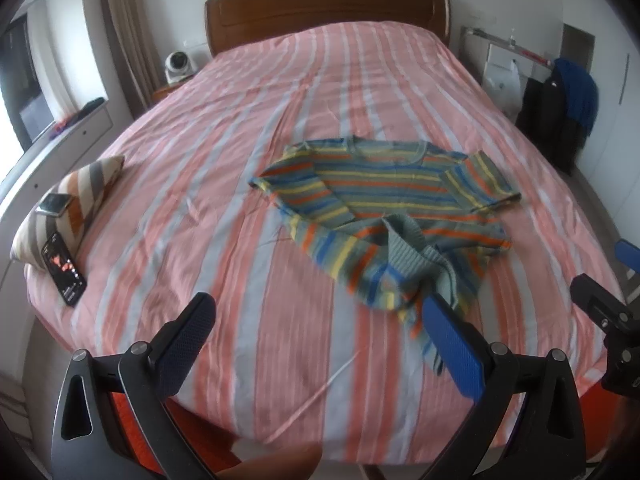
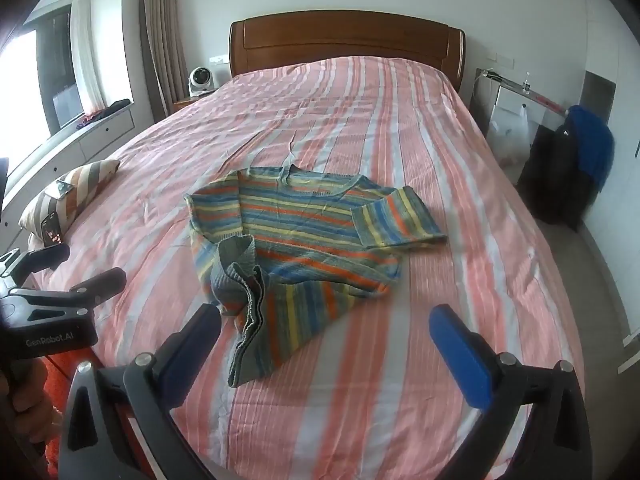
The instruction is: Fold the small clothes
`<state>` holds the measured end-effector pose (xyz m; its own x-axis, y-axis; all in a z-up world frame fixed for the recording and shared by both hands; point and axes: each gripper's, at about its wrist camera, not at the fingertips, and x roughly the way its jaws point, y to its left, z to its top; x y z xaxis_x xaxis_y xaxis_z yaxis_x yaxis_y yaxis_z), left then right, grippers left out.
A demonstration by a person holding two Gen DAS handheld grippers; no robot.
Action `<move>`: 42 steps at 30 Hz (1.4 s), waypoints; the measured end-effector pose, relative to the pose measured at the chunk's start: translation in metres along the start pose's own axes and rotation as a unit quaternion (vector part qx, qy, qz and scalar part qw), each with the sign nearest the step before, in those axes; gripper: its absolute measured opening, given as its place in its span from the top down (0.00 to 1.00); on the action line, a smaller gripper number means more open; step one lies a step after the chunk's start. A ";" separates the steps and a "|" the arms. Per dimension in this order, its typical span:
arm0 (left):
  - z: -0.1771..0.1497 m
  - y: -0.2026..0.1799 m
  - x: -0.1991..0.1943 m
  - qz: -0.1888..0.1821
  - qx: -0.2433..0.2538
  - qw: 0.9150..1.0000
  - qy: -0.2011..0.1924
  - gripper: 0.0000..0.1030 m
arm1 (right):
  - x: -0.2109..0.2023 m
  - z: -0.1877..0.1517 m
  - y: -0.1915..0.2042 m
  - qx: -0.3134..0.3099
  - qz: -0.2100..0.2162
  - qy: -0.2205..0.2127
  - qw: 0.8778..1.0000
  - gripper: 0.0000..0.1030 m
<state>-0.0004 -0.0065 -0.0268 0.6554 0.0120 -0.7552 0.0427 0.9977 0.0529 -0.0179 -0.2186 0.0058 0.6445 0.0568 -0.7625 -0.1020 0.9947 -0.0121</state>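
one multicolour striped knit sweater (image 2: pixel 304 240) lies mid-bed on the pink-and-grey striped bedsheet (image 2: pixel 400 120), near hem rumpled and flipped up. looks soft, light, floppy w/ no stiffness, so prob best pinched at the ribbed hem corners. two grippers: left gripper (image 1: pixel 316 332) and right gripper (image 2: pixel 328 336) both spread wide, empty, just short of the near hem. also 1 striped cushion (image 1: pixel 84 192), 2 phones.

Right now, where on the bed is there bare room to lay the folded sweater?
Bare sheet lies between the sweater and the headboard, and along the right edge beside the sweater's right sleeve. A strip between the sweater and the pillow is free too. Crowded: the left edge, where the pillow carries two phones. Both claws, left and right, hang open, holding nothing.
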 end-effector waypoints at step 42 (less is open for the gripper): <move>-0.002 0.006 0.000 0.014 -0.002 1.000 0.004 0.00 | 0.001 -0.003 -0.002 -0.002 -0.017 0.000 1.000 0.00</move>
<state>-0.0018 -0.0006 -0.0280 0.6497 0.0399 -0.7592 0.0212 0.9973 0.0706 -0.0192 -0.2207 0.0028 0.6478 0.0223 -0.7615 -0.0830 0.9957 -0.0414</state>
